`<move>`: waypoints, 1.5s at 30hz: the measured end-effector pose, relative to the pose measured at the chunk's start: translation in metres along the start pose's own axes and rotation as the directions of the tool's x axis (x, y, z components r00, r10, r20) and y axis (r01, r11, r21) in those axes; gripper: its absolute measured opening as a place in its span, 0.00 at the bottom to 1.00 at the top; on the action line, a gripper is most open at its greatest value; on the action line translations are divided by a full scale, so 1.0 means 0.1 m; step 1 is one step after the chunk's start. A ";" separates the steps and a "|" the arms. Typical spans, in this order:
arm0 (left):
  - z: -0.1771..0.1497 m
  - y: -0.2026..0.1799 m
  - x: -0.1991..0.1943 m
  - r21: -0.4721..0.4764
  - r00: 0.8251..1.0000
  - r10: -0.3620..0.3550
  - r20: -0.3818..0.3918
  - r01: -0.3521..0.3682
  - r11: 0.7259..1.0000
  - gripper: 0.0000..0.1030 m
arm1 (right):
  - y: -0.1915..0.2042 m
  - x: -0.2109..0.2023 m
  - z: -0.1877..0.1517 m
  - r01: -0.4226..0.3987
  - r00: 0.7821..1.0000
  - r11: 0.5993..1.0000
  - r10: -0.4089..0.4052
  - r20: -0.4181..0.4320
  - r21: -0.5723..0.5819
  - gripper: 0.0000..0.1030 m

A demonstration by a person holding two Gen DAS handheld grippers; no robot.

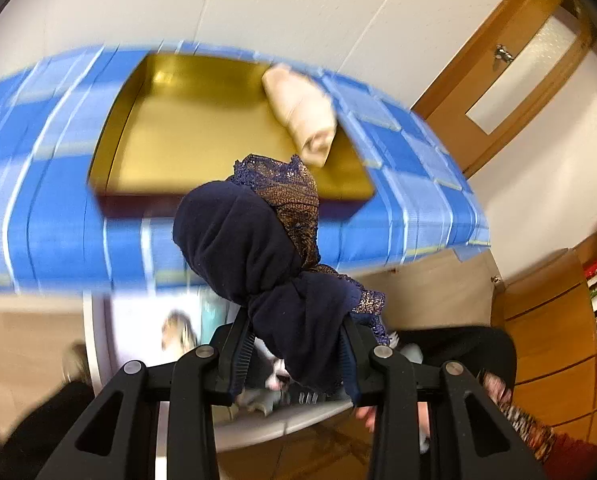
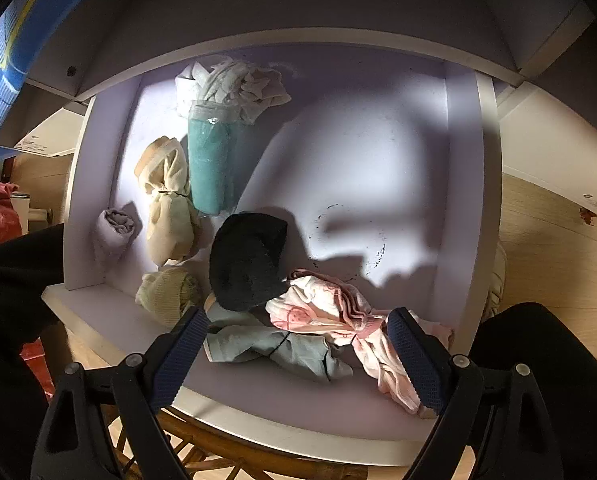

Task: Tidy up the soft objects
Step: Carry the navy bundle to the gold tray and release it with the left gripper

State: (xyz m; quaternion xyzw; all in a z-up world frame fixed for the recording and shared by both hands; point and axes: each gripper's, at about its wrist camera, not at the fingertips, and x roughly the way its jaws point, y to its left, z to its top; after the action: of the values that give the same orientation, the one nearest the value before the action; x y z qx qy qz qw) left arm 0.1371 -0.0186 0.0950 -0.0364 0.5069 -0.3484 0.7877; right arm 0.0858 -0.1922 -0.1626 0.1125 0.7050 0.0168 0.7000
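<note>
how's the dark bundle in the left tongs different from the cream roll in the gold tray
The dark bundle is navy with a brown lace part; the cream roll is one pale colour. The bundle is knotted and lumpy, the roll a neat cylinder. The bundle is clamped in the left tongs, off any surface; the roll rests in the gold tray. Both are soft cloth.

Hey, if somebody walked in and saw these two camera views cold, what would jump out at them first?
Probably the dark navy garment with lace trim, bunched up and clamped in the left tool, in front of a gold tray on a blue striped cloth, with a cream roll at the tray's edge. In the other view, the open right tool hangs over a white drawer of rolled soft items, a teal roll and black bundle standing out.
</note>
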 end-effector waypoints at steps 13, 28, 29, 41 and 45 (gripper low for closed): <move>1.16 -0.15 0.58 0.118 0.983 0.185 -0.020 -0.181 0.976 0.36 | -0.02 -0.04 -0.01 -0.062 0.998 0.998 0.062 0.003 0.026 0.90; 1.91 0.01 1.55 0.274 0.922 0.380 -0.069 -0.349 0.896 0.37 | 0.01 -0.12 -0.03 -0.139 0.990 0.990 0.139 0.003 0.032 0.90; 1.93 -0.01 1.60 0.291 0.919 0.389 -0.064 -0.355 0.888 0.40 | 0.02 -0.13 -0.03 -0.141 0.990 0.989 0.141 0.004 0.033 0.90; 1.98 0.15 1.31 0.174 0.897 0.438 0.067 -0.443 0.880 0.69 | 0.07 -0.10 0.02 -0.150 0.989 0.988 0.150 -0.008 0.032 0.91; 1.78 0.32 1.03 0.067 0.925 0.373 0.074 -0.378 0.923 0.69 | 0.06 -0.07 0.02 -0.138 0.990 0.990 0.139 -0.016 0.039 0.91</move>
State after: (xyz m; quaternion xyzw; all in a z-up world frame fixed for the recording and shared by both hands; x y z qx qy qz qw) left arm 0.3249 -0.1069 0.0882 0.0827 0.4663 -0.2099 0.8554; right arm 0.0884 -0.1880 -0.1548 0.1741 0.7022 0.0533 0.6883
